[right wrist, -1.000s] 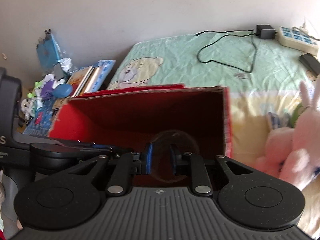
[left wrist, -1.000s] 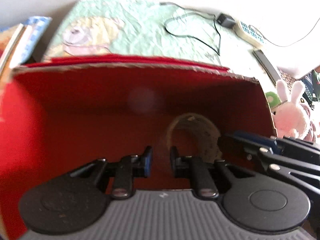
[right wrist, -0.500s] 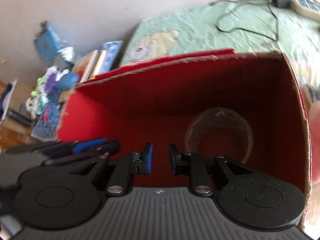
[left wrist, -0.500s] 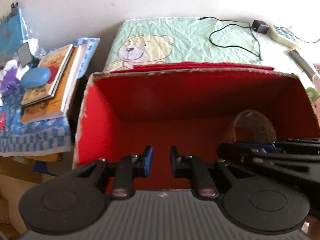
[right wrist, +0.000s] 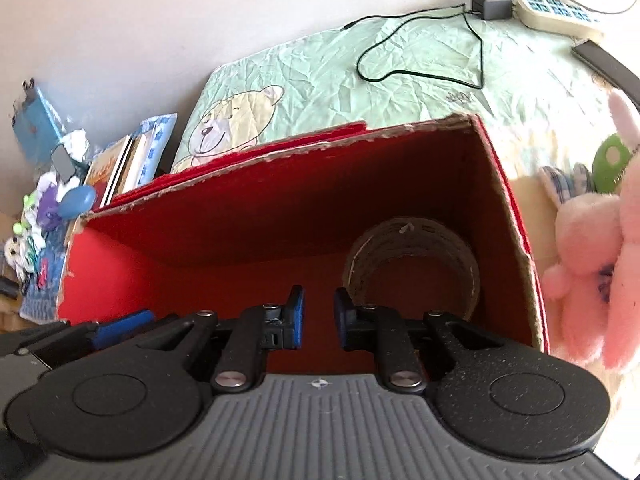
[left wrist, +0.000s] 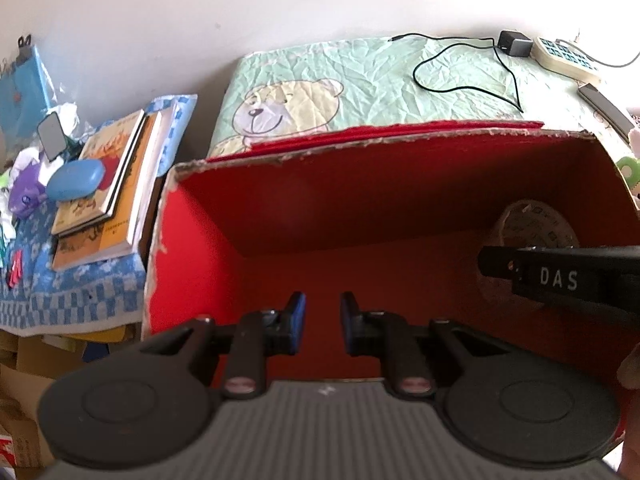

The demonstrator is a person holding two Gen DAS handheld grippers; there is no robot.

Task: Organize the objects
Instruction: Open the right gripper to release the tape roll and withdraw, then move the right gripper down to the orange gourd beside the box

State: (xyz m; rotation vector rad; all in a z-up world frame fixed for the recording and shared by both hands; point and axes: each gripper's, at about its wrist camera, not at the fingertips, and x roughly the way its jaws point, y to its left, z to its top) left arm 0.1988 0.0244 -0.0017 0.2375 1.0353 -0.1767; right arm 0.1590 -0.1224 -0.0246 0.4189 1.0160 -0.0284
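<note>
Right wrist only: pink plush rabbit [right wrist: 592, 264].

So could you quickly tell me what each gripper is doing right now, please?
Left gripper: open, holding nothing.
Right gripper: open, holding nothing.

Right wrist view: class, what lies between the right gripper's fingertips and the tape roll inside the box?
Only bare red box floor separates the right gripper from the tape roll.
</note>
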